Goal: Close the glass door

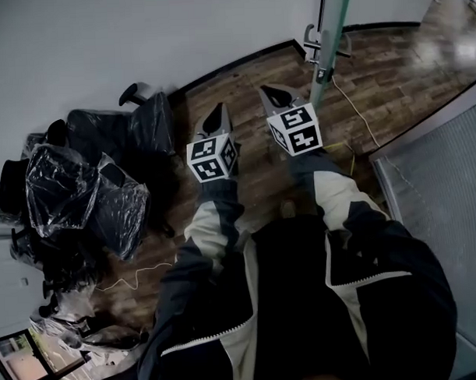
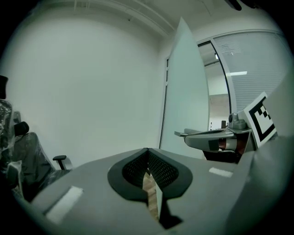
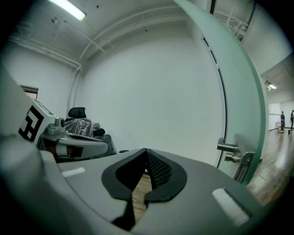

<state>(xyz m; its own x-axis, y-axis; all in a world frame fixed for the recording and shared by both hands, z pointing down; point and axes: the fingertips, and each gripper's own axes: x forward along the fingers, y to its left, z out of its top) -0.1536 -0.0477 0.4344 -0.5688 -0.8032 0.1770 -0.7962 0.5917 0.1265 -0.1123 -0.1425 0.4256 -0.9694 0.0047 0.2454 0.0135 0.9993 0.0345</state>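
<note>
Glass door: the tall, pale-green frosted glass door point(image 3: 239, 92) stands upright just to the right of your right gripper. Its long axis runs from floor to ceiling. Its thin free edge is turned toward you, and the leaf runs away behind that edge.
Door handle: a brushed-metal lever handle point(image 3: 228, 148) juts out level from the door's face near the free edge, on the side of the plain white wall point(image 1: 100, 42).
Left gripper: your grey two-jaw left gripper point(image 2: 147, 153) has its jaws together at the tips with nothing between them. It points at the white wall, to the left of the door.
Right gripper: your grey two-jaw right gripper point(image 3: 146, 153) is closed tip to tip and empty. The handle lies off to its right, and the two are apart.
Chairs: black office chairs wrapped in clear plastic film point(image 1: 97, 182) are bunched against the wall on your left, well apart from the door.
Floor: the floor is of dark wood planks point(image 1: 390, 71). A pale cable point(image 1: 356, 111) trails across it near the foot of the door.
</note>
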